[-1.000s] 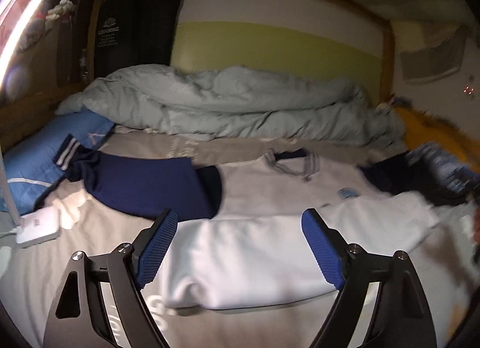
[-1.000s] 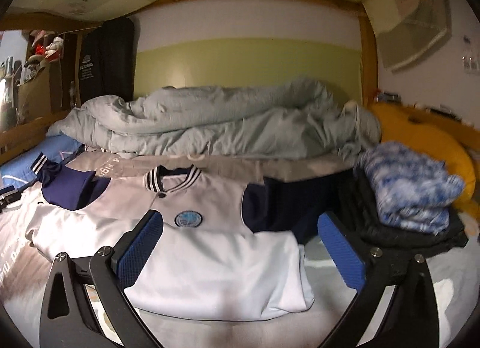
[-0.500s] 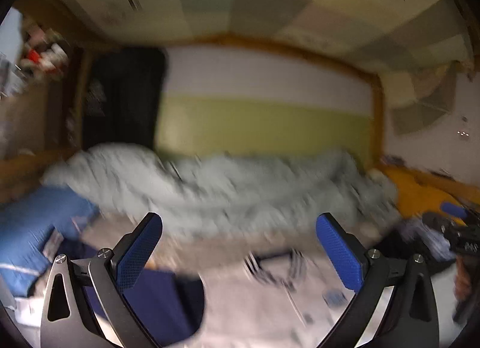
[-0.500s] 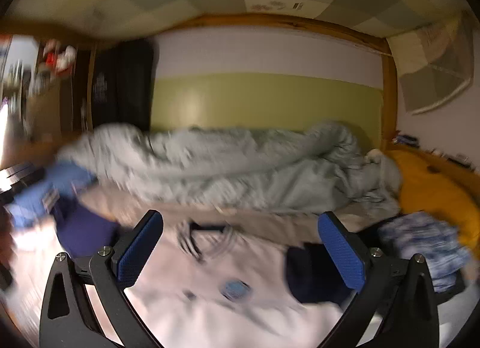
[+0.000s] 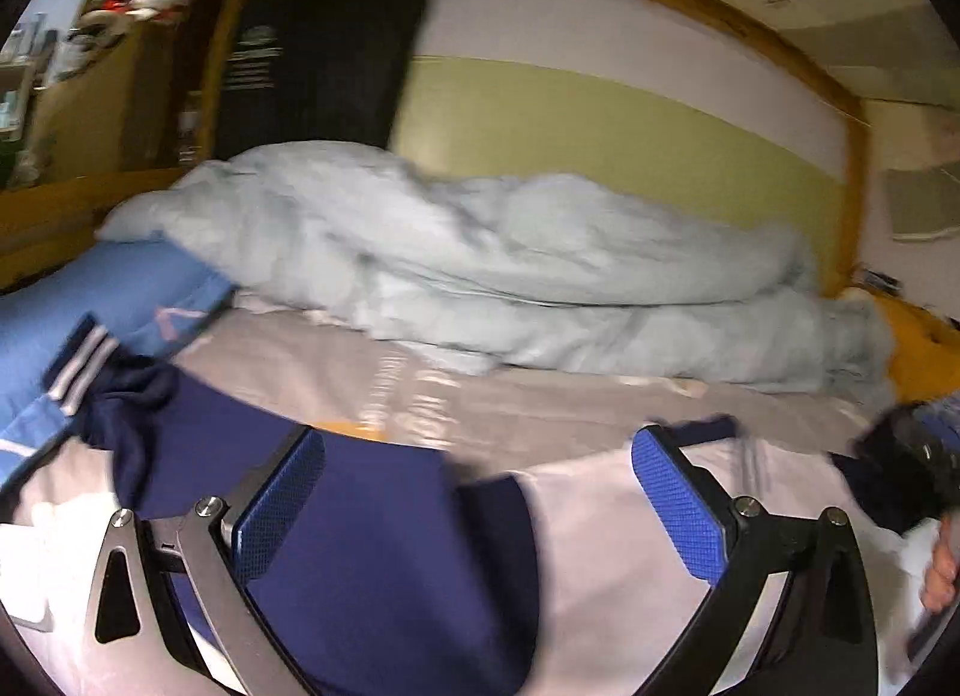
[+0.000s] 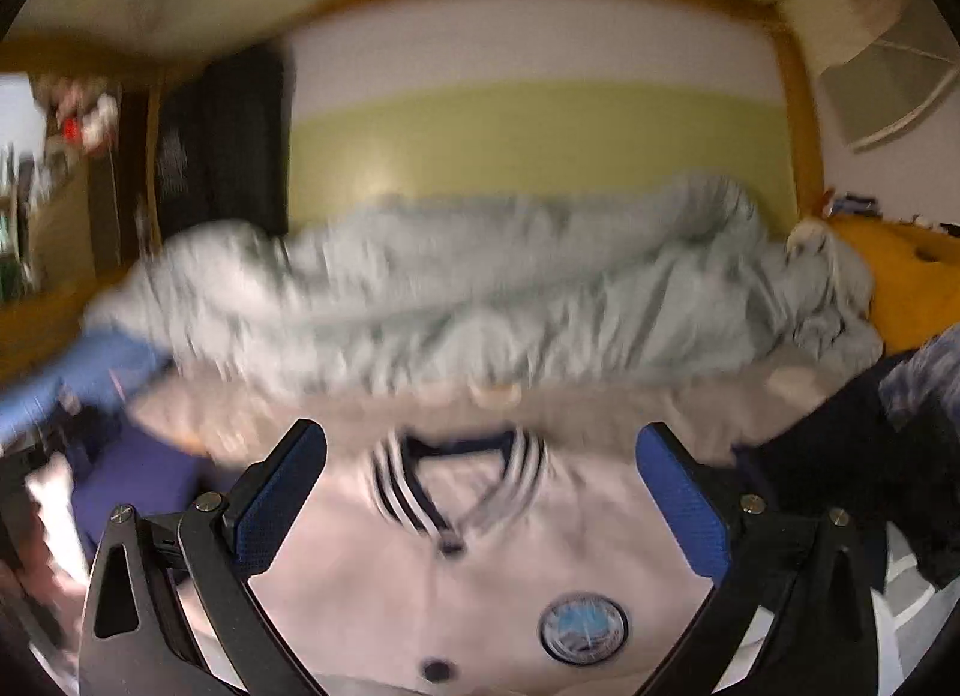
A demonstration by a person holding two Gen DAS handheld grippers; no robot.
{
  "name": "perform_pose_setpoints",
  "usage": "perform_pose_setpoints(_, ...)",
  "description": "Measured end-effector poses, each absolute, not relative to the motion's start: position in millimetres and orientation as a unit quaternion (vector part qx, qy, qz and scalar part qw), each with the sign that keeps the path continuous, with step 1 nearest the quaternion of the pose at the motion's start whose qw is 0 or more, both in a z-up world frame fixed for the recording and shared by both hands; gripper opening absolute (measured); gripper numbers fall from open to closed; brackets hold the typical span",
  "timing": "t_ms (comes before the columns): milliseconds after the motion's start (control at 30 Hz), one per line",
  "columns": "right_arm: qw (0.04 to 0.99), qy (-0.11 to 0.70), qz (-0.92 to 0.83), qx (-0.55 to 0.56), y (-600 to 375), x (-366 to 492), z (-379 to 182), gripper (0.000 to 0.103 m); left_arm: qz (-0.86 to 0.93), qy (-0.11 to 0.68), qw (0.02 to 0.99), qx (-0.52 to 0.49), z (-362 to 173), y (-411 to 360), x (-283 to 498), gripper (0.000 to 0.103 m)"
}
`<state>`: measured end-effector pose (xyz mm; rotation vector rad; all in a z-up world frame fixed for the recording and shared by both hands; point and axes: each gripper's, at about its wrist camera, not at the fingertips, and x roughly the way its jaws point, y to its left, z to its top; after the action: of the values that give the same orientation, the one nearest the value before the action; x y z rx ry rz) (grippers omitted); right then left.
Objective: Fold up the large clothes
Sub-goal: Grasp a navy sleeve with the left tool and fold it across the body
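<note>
Bed (image 5: pixel 540 396): white-and-navy jacket (image 6: pixel 480 564) lies flat, navy sleeve (image 5: pixel 372 546) spread left. Both views tilted up 0.5 s ago, now back down on it; sleeve fold likely next. Left hand-held gripper (image 5: pixel 477 507) and right hand-held gripper (image 6: pixel 480 507): jaws apart, empty.

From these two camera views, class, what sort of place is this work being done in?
Most likely a bedroom, on a bed: a crumpled pale duvet, a blue pillow, a wooden bed frame, and a white jacket laid out.

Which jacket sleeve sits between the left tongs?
The navy sleeve ending in the striped cuff; the other sleeve lies by the dark clothes pile.
</note>
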<state>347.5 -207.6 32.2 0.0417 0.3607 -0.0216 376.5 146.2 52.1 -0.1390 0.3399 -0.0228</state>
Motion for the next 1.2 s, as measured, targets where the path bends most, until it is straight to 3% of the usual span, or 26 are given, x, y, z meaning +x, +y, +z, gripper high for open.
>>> perform_pose_setpoints(233, 0.972, 0.231, -0.004, 0.044, -222.2, 360.8, 5.7, 0.102, 0.097, 0.206, 0.967, -0.113, 60.6, 254.0, 399.5, 0.102)
perform_pose_setpoints(500, 0.965, 0.258, 0.001, 0.036, -216.2, 371.0, -10.0, 0.102, 0.217, 0.299, 0.906, -0.205, -17.0, 383.7, 421.6, 0.062)
perform_pose_setpoints(567, 0.964, 0.263, 0.005, 0.031, -213.7, 372.4, -12.6, 0.102, 0.194, 0.313, 0.898, -0.24, -36.1, 399.4, 428.9, 0.058)
perform_pose_setpoints(667, 0.964, 0.265, 0.007, 0.023, -210.3, 372.7, -14.2, 0.102, 0.184, 0.33, 0.896, -0.234, -47.8, 403.7, 441.2, 0.05)
perform_pose_setpoints(767, 0.963, 0.267, 0.008, 0.02, -209.3, 373.6, -16.0, 0.102, 0.158, 0.343, 0.892, -0.248, -54.8, 407.4, 455.0, 0.03)
perform_pose_setpoints(833, 0.963, 0.27, 0.007, 0.024, -210.7, 374.4, -17.9, 0.102, 0.162, 0.341, 0.889, -0.259, -55.1, 413.5, 459.3, 0.01)
perform_pose_setpoints(967, 0.96, 0.274, -0.005, 0.057, -220.5, 374.2, -17.3, 0.101, 0.203, 0.311, 0.905, -0.208, -33.0, 396.3, 457.4, 0.005)
perform_pose_setpoints(1200, 0.967, 0.247, -0.035, 0.043, -227.7, 365.9, -1.7, 0.1, 0.094, 0.188, 0.968, -0.139, 74.6, 278.5, 418.5, 0.004)
